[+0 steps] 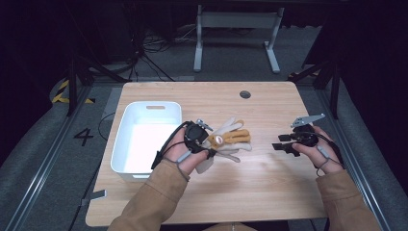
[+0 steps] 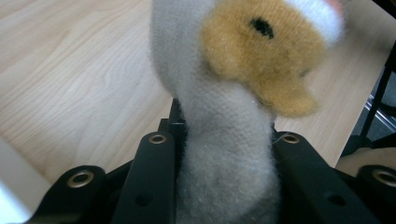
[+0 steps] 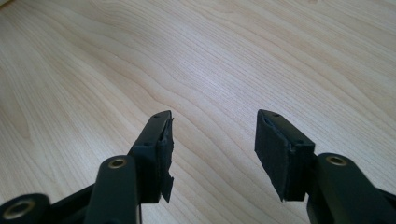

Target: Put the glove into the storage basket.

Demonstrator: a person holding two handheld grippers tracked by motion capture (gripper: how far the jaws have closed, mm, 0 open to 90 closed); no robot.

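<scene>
Plush toy pinched beside the bin

Left gripper (image 1: 208, 144) clamps both jaws on the plush toy (image 1: 228, 139), grey and tan, just right of the white bin (image 1: 124, 144), probably gripping the soft body so it lifts without slipping. Right gripper (image 1: 284, 144) waits well right of the bin, jaws spread wide and holding nothing, low over the wooden table (image 1: 269, 192)

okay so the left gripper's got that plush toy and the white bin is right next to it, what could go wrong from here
The left gripper pinches the plush toy by one soft, narrow part, so it may slip out as it is lifted. Its limbs spread wide and could catch on the rim of the white bin. The right gripper is open over bare table, too far off to steady it.
</scene>
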